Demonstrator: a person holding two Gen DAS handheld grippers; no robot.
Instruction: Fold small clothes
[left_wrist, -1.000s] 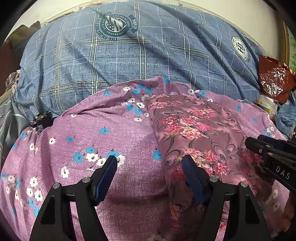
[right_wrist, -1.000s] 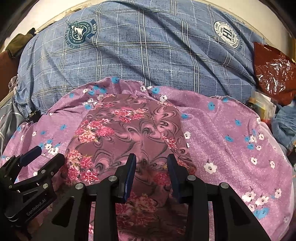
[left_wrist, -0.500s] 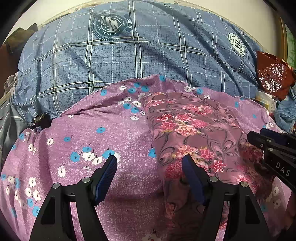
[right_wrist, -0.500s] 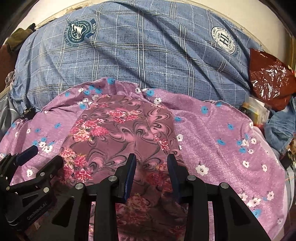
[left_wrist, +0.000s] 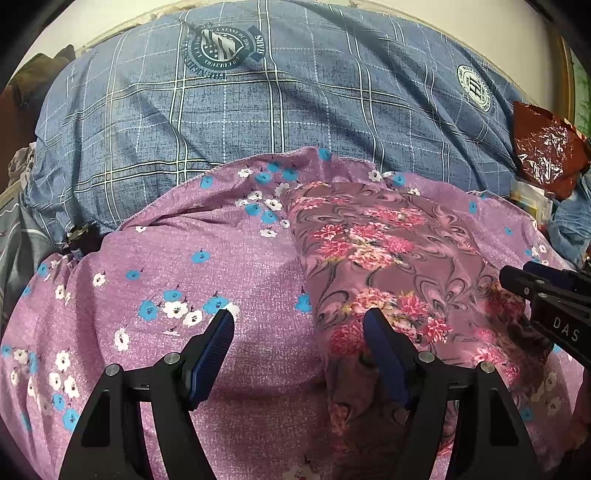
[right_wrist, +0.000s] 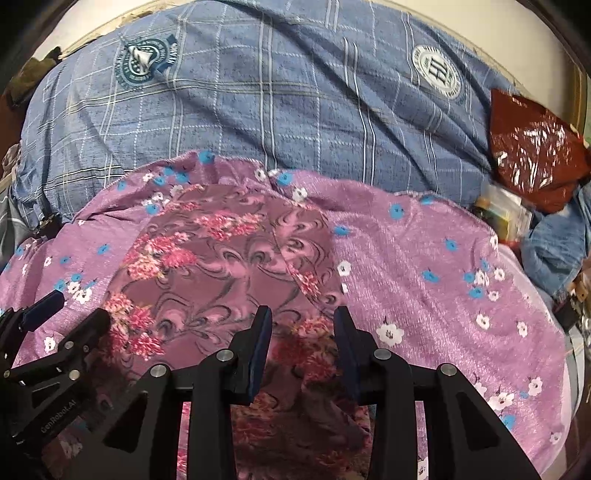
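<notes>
The small garment (left_wrist: 388, 258), a mauve piece with pink flowers, lies flat on the purple flowered blanket (left_wrist: 184, 258) spread over the bed, toward its near edge. The left gripper (left_wrist: 299, 332) hangs wide open straddling the garment's left edge, gripping nothing. The right gripper (right_wrist: 301, 332), fingers partly open and empty, hovers above its near end. A clean fold calls for pinching only the garment's edge, never the blanket beneath.

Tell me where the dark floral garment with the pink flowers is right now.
The dark floral garment lies on the purple flowered blanket, below the blue plaid quilt. It sits centre-left in the right wrist view and right of centre in the left wrist view.
</notes>
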